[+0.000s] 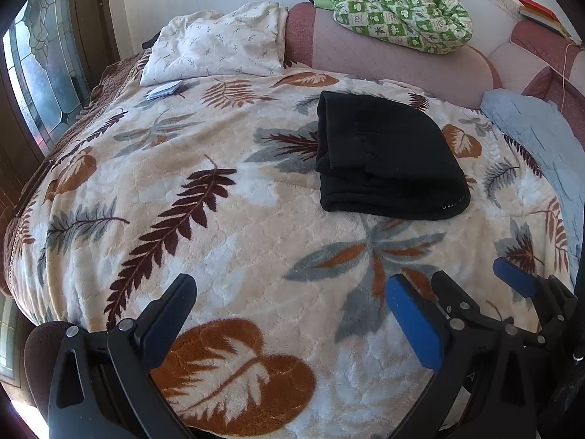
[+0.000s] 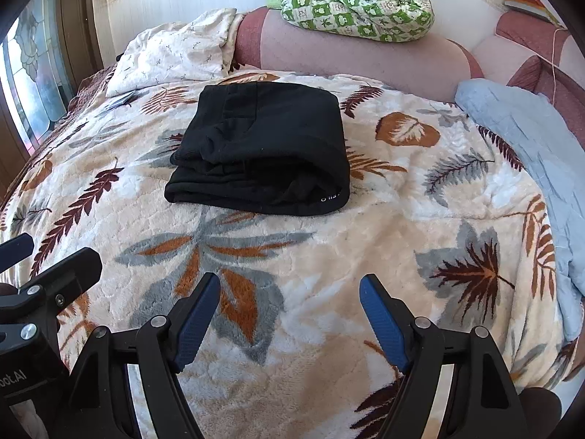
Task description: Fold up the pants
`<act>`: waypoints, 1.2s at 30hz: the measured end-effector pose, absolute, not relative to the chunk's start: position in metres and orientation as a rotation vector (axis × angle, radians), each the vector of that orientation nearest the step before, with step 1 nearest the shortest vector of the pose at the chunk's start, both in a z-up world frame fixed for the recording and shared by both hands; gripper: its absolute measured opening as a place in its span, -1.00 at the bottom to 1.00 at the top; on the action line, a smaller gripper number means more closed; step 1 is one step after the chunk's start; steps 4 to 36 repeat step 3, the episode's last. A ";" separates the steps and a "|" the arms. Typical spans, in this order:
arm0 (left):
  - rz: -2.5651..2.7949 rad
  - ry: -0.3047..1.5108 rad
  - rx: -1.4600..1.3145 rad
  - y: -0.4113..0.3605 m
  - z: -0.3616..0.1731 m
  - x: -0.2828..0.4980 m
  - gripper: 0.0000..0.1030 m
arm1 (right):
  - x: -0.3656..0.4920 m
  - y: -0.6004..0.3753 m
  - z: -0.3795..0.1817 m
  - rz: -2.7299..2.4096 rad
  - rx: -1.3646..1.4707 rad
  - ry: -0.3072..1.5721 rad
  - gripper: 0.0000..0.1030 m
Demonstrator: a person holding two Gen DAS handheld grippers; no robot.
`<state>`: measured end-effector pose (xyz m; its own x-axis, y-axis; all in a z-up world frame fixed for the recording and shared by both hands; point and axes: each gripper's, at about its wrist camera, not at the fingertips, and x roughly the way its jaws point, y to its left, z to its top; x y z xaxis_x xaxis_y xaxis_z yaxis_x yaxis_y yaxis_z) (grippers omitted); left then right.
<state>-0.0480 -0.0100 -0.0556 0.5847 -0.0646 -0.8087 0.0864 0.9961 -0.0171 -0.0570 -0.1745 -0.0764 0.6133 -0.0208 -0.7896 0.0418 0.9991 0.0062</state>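
1. The left gripper (image 1: 292, 292) is spread wide with nothing between its fingers, hanging over the leaf-print blanket (image 1: 226, 241) on the near side of the black pants (image 1: 387, 153), clear of them.
2. Right gripper (image 2: 290, 294) is the same deal: blue pads (image 2: 384, 323) well apart, nothing in them, also on the near side of the pants and not touching.
3. The two grippers sit side by side; each one pokes into the edge of the other's view.
4. The pants are already folded into a chunky stack, lying flat on the blanket, small white lettering on the near edge.
5. Behind the pants runs a pinkish padded headboard (image 2: 365, 55), with a green patterned quilt (image 2: 351, 0) bunched on top of it.
6. Back-left of the pants there's a white pillow (image 1: 219, 47); to the right of them a light blue cover (image 2: 526, 139) lies along the blanket's edge.
7. Far left of the pants, a stained-glass door (image 1: 40, 66).
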 end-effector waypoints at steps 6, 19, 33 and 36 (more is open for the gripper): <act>-0.089 0.957 0.026 -0.010 -0.058 -0.046 1.00 | -0.057 -0.174 -0.078 -0.035 0.024 0.916 0.61; -0.089 0.957 0.026 -0.010 -0.058 -0.046 1.00 | -0.057 -0.174 -0.078 -0.035 0.024 0.916 0.61; -0.089 0.957 0.026 -0.010 -0.058 -0.046 1.00 | -0.057 -0.174 -0.078 -0.035 0.024 0.916 0.61; -0.089 0.957 0.026 -0.010 -0.058 -0.046 1.00 | -0.057 -0.174 -0.078 -0.035 0.024 0.916 0.61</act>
